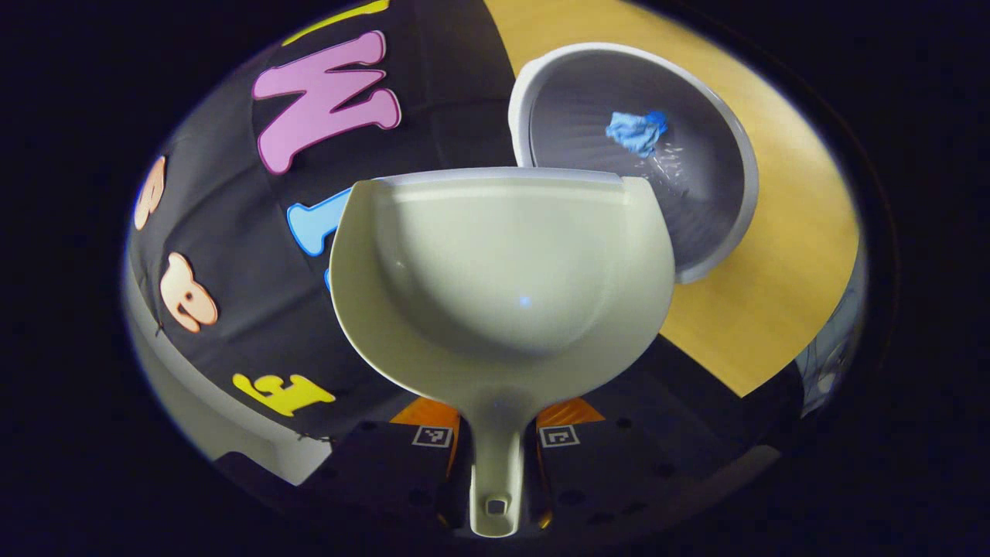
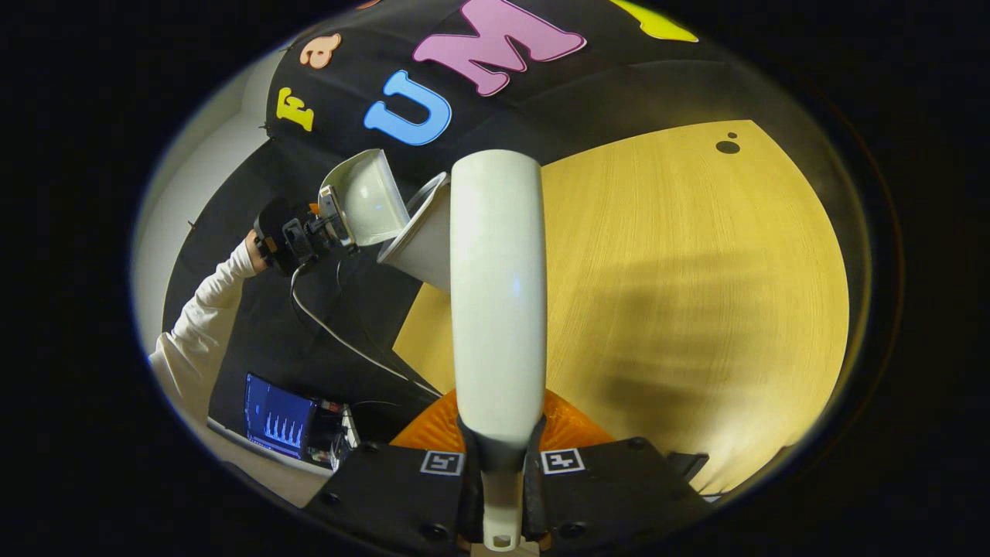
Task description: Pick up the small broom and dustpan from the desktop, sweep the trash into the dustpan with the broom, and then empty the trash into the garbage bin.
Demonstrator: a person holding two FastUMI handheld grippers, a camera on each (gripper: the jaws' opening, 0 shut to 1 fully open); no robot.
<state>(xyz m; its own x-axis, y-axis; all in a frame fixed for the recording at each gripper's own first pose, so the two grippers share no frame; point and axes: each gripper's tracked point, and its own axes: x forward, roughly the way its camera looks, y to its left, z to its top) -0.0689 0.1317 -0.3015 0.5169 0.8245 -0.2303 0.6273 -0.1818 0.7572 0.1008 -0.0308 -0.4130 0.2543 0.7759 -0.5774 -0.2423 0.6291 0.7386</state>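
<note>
In the left gripper view the left tool (image 1: 495,464) grips the dustpan (image 1: 503,271) by its handle, above the garbage bin (image 1: 719,232) with blue trash (image 1: 636,131) inside. The pan may knock the rim.

In the right gripper view the right tool (image 2: 501,480) clamps the broom (image 2: 499,286) above the table (image 2: 696,294); a loose grip could let it slip.

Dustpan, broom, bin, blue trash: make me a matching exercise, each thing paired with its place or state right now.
Things:
1. dustpan
2. broom
3. garbage bin
4. blue trash

States:
A. lying inside the bin
B. standing on the wooden desktop
C. handle clamped in the right gripper
D. empty, held by the left gripper

Pairs: 1-D, 2-C, 3-B, 4-A
</note>
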